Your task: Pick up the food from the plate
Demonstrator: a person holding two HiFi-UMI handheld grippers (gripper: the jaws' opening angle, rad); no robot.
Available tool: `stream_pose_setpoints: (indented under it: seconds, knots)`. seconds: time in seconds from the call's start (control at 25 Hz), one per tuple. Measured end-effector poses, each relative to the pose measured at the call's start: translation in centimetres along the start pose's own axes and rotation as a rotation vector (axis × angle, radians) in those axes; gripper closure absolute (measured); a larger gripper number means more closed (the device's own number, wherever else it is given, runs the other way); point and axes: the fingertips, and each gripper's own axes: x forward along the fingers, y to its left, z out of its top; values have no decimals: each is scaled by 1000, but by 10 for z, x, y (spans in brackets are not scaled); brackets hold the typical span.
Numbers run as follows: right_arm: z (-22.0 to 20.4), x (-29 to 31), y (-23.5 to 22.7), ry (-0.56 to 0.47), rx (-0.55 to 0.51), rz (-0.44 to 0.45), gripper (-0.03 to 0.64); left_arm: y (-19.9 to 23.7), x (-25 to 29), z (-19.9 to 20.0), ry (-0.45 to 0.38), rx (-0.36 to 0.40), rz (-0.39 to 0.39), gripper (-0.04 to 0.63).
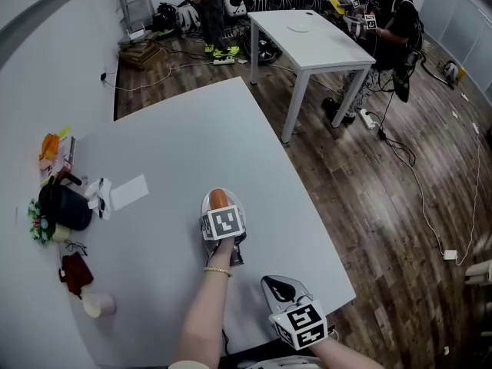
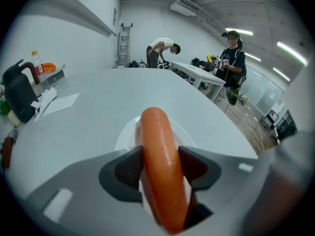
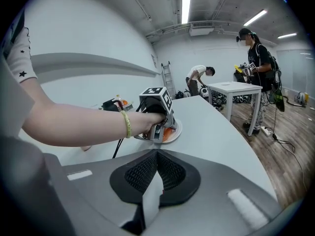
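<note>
An orange sausage (image 2: pixel 160 156) lies lengthwise between the pads of my left gripper (image 2: pixel 160 168), over a white plate (image 2: pixel 127 137). Both pads touch its sides. In the head view the sausage (image 1: pixel 219 198) pokes out past the left gripper (image 1: pixel 221 208) above the plate (image 1: pixel 206 204) in the middle of the grey table. My right gripper (image 1: pixel 280 287) hovers near the table's front edge, shut and holding nothing. From the right gripper view its pads (image 3: pixel 170 173) meet, and the left gripper (image 3: pixel 165 130) stands ahead on the plate (image 3: pixel 177 130).
A black kettle (image 1: pixel 65 206), a sheet of paper (image 1: pixel 128 192), a dark red item (image 1: pixel 75 271) and a cup (image 1: pixel 96 304) sit at the table's left. The table's right edge drops to wooden floor. A second white table (image 1: pixel 307 37) and a person (image 1: pixel 388 29) stand beyond.
</note>
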Motion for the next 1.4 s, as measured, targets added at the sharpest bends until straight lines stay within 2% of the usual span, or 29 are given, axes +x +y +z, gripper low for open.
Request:
stream_pose_setpoints:
  seconds: [0.16,0.32,0.44,0.56,0.72,0.88,1.04,1.4]
  knots:
    - [1,-5,2,-6,-7,-1,618,4,-14,-7,-5,12,2,371]
    - [6,-14,2,-23,-20,-8,618,-3,-50,-15,-61,6,-50,373]
    - [11,-20,4,-44,-38,-14,618,-9,-90,-27,-114,-34,-108,374]
    - [15,-28,4,-64,-63,-21,618,-19,-139,-38,-195,-67,-168,374]
    - [21,-41,5,-96,-72,-28,618,-33,-211,-48,-358,-116,-276,374]
    - [31,-52,7,-141,-74,-25,618,-41,-269,-62,-478,-134,-306,374]
    - [46,-62,15,-192,-78,-7,618,-44,-291,-79,-498,-149,-315,374]
    - [62,-72,22,-239,-117,-13,618,-40,-295,-90,-497,-166,-314,374]
